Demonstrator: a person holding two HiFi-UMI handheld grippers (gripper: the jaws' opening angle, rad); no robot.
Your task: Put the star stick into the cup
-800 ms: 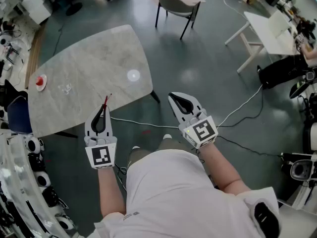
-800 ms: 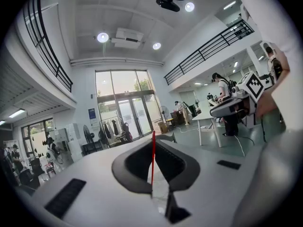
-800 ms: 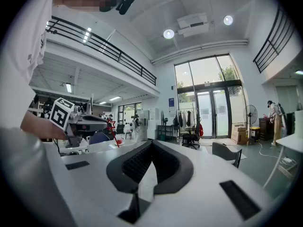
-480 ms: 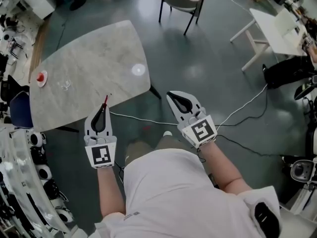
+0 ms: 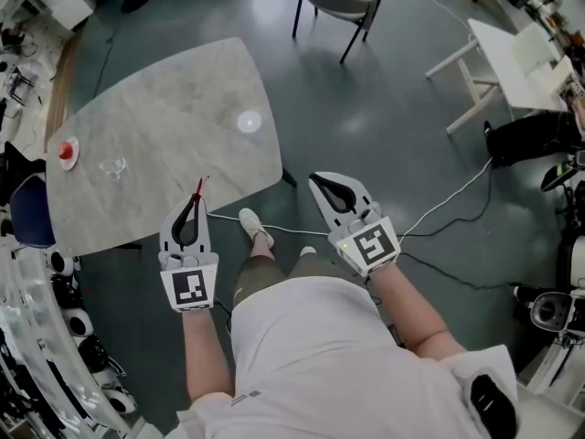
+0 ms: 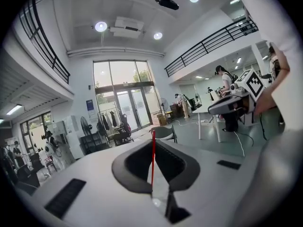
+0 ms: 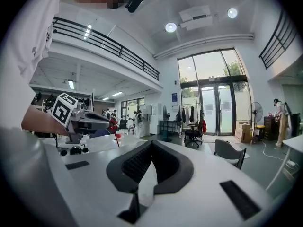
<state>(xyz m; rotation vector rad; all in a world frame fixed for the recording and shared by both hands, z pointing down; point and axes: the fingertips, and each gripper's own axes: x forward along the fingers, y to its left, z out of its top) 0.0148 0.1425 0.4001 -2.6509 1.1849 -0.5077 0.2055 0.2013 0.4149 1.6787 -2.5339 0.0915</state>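
Both bare forearms reach forward from the torso, well apart. The left tool [image 5: 193, 198] points far, its jaws pressed together on the thin red star stick [image 6: 153, 157]. The right tool [image 5: 322, 181] angles far and left, its jaws together with nothing between them.

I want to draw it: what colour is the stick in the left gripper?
Red. The stick shows best in the left gripper view.

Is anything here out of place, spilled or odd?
Only one thing: a white cable lies loose across the floor, right beside the person's shoe, where it might catch a foot. On the table nothing looks spilled or tipped.
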